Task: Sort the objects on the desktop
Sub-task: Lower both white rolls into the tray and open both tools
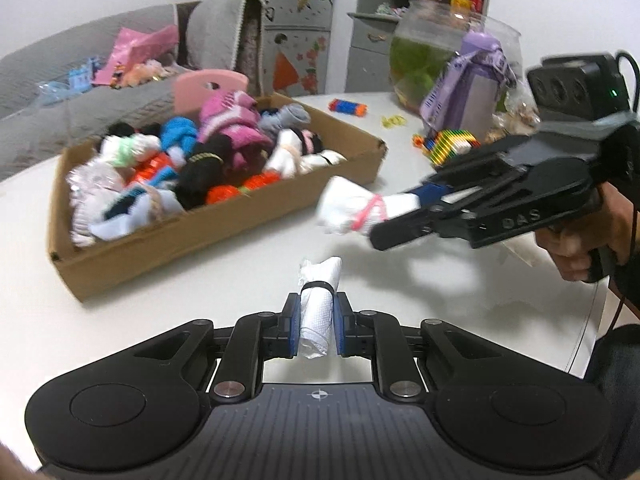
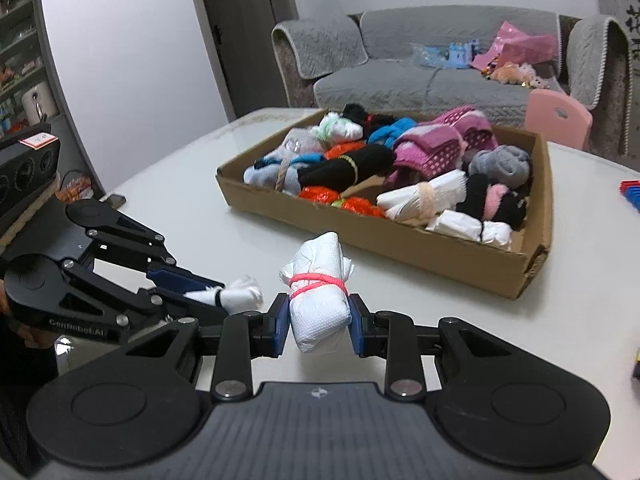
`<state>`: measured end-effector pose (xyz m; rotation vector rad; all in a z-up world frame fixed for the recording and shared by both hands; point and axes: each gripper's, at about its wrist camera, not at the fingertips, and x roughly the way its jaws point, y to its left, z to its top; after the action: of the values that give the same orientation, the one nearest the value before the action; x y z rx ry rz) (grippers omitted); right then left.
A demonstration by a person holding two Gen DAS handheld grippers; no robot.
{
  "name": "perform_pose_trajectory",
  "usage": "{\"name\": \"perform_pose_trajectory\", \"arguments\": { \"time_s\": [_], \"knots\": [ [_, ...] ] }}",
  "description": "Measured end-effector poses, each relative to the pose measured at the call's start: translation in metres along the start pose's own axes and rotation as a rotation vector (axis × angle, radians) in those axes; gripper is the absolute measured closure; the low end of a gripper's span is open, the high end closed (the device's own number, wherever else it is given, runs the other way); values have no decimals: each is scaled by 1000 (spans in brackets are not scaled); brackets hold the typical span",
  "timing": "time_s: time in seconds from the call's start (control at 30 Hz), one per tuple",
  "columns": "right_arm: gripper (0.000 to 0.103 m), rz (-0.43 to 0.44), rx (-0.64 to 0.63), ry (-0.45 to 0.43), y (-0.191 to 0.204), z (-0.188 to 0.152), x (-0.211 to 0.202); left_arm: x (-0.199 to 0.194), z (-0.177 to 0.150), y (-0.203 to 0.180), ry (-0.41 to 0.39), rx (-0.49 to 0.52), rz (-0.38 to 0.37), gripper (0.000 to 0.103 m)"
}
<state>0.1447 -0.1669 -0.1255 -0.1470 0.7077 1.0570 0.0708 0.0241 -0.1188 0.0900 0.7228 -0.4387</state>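
My left gripper [image 1: 317, 322] is shut on a thin white cloth roll tied with a black band [image 1: 318, 312], held above the white table. It also shows in the right wrist view [image 2: 224, 300] at the left. My right gripper [image 2: 320, 328] is shut on a fatter white roll tied with a pink band [image 2: 320, 300]; in the left wrist view that roll [image 1: 354, 210] hangs just right of the cardboard box [image 1: 192, 236]. The box [image 2: 420, 252] is filled with several rolled socks and cloth bundles of many colours.
On the white table [image 1: 240, 280] behind the box stand a glass fish bowl [image 1: 424, 60], a purple bottle [image 1: 476, 88], a colourful cube [image 1: 452, 146] and small toys [image 1: 348, 107]. A pink chair [image 2: 558, 116] and a grey sofa [image 2: 420, 68] lie beyond.
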Motion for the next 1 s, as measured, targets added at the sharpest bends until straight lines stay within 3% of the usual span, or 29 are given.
{"name": "perform_pose_trajectory", "arguments": {
  "time_s": [0.37, 0.6, 0.83, 1.0],
  "knots": [
    [76, -64, 66, -61, -15, -11, -47, -39, -3, 28, -34, -23, 127, 82],
    [76, -104, 95, -127, -30, 2, -74, -79, 6, 64, -86, -42, 217, 82],
    [76, -133, 88, -176, -38, 34, -86, -119, 39, 104, -146, -68, 285, 82],
    [76, -129, 62, -207, -37, 63, -81, -125, 73, 121, -174, -58, 307, 82]
  ]
}}
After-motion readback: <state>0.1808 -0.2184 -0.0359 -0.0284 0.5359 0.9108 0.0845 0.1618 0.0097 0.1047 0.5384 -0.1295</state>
